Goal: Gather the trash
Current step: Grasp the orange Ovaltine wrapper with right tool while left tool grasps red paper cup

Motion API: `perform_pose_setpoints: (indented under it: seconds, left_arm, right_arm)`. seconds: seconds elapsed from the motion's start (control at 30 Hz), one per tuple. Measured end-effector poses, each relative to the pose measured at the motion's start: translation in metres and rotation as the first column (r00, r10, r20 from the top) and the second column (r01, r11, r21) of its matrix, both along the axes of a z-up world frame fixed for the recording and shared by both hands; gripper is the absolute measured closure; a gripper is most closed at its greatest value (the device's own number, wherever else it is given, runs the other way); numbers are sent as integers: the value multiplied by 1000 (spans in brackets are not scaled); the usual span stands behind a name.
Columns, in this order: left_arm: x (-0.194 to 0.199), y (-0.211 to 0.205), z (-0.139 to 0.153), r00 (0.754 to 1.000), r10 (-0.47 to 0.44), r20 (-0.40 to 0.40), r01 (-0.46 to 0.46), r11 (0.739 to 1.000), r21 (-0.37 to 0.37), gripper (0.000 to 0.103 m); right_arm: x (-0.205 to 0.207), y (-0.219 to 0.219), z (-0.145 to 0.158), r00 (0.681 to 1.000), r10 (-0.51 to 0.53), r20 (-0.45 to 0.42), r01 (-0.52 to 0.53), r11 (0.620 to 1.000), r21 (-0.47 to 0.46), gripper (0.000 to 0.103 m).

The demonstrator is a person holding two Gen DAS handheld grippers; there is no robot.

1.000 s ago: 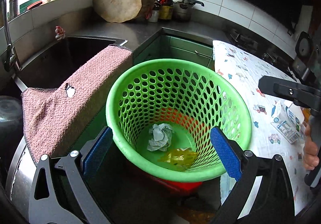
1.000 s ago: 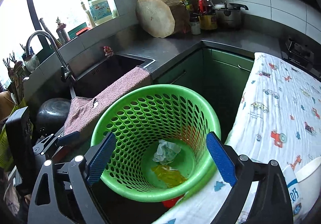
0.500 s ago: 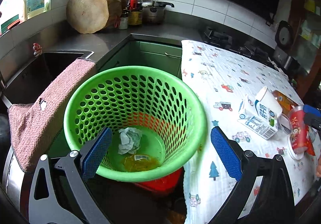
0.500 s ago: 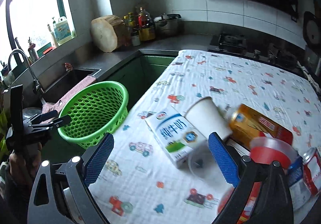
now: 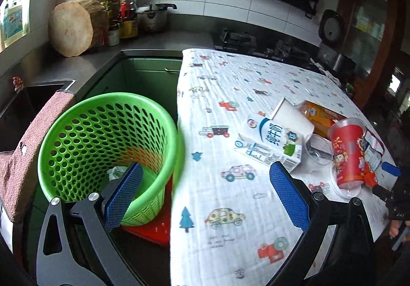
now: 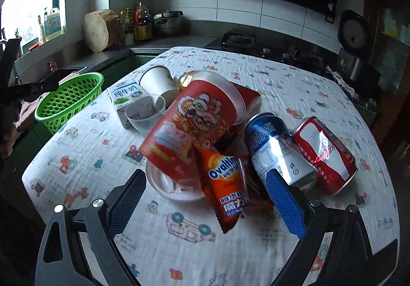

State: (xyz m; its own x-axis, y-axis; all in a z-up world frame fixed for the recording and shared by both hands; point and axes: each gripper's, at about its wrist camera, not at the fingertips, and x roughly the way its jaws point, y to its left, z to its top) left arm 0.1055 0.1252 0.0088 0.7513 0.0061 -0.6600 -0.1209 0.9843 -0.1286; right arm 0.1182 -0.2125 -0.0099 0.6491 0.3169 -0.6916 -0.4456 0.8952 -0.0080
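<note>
A pile of trash lies on the patterned tablecloth [image 6: 179,247]: a big red cup [image 6: 189,129] tipped over, an orange Ovaltine pack [image 6: 228,188], a blue can [image 6: 276,147], a crushed red cola can [image 6: 325,155], a milk carton [image 6: 125,96], a white paper cup [image 6: 156,79] and a clear plastic cup [image 6: 146,116]. My right gripper [image 6: 205,201] is open just in front of the Ovaltine pack. The green basket [image 5: 107,147] holds crumpled paper. My left gripper [image 5: 205,196] is open between the basket and the milk carton [image 5: 269,142], holding nothing.
The basket stands on a red stool [image 5: 151,229] beside the table's left edge. A pink towel [image 5: 30,147] hangs over the sink edge. A wooden block [image 5: 74,27], bottles and a pot [image 5: 153,16] line the back counter. A stove [image 6: 238,41] lies behind the table.
Both grippers swung right, away from the basket and toward the table. The right gripper has closed in on the trash pile, which now fills its view.
</note>
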Motion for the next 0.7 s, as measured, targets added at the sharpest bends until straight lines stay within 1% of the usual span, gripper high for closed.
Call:
perform_pose_setpoints:
  seconds: [0.07,0.2,0.33,0.4,0.57,0.63,0.7]
  left_arm:
    - [3,-15,2,1000,-30,0,30,1000,1,5]
    - [10,-43,7,995,-95,-5,95,995,-4,5]
    - [20,-71,9,986,-163,-18,163,986,-28,5]
    - [26,-87,11,979,-203,-22,202,979,-39,5]
    - [39,-135,11,951,-306,-31,305,952,-29,5]
    - [44,-153,10,939,-341,-40,341,940,-25,5]
    - [52,-170,6,925,-376,-56,375,927,-31,5]
  right_arm:
    - [3,-6,-7,1000,-2,-7,2,1000,2,18]
    - [12,-10,-16,1000,-7,-27,8,1000,22,25]
    - [21,-5,-20,999,-3,-35,4,1000,15,31]
    - [25,-5,-23,999,-4,-42,5,1000,12,37]
    - [26,-9,-24,999,-18,-43,19,1000,20,51]
    - [25,-13,-22,999,-17,-39,18,999,35,55]
    - [23,-16,-20,999,-16,-33,17,999,47,57]
